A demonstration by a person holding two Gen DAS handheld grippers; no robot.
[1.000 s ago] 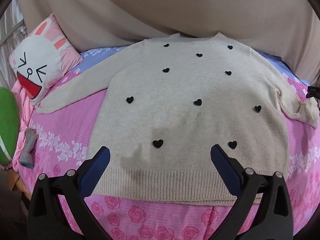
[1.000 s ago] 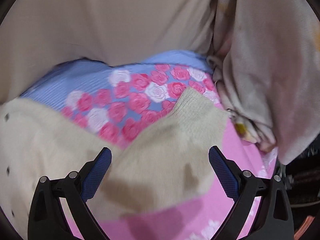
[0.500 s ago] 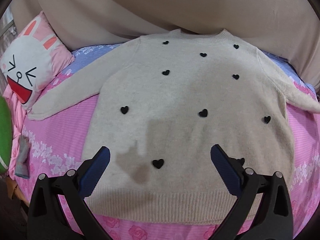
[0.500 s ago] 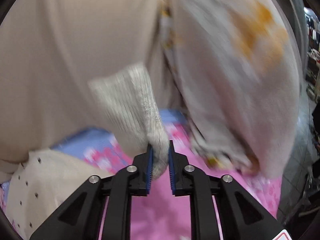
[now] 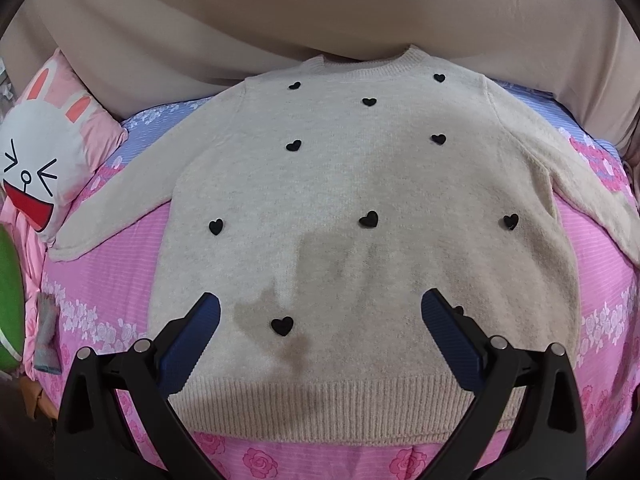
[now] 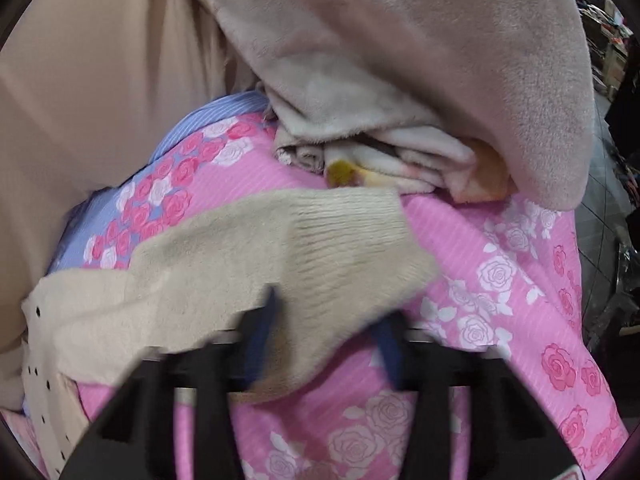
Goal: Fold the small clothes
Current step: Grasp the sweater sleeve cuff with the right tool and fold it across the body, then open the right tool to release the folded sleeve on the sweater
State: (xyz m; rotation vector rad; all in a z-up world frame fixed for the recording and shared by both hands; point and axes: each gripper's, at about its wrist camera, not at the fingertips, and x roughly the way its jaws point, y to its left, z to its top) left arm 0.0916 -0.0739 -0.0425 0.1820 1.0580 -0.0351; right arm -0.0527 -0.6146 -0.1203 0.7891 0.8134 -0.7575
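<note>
A cream knit sweater [image 5: 360,208] with black hearts lies flat, front up, on the pink rose bedsheet [image 5: 120,272], both sleeves spread out to the sides. My left gripper [image 5: 320,332] is open and empty, hovering above the sweater's lower hem. In the right wrist view the sweater's right sleeve [image 6: 256,264] lies on the sheet with its ribbed cuff [image 6: 360,240] toward the far right. My right gripper [image 6: 324,332] is blurred with motion; its blue pads stand apart on either side of the sleeve's near edge, not clamped on it.
A bunny-face pillow [image 5: 44,152] and a green cushion [image 5: 10,300] lie at the left edge. A small grey item [image 5: 46,340] lies on the sheet. Folded fleece blankets [image 6: 400,128] pile up beyond the right sleeve. A beige cover [image 5: 320,12] rises behind.
My right gripper, shut on the sleeve cuff and lifted half a second ago, has laid the sleeve outward on the sheet and opened. The left gripper has drifted slightly over the hem.
</note>
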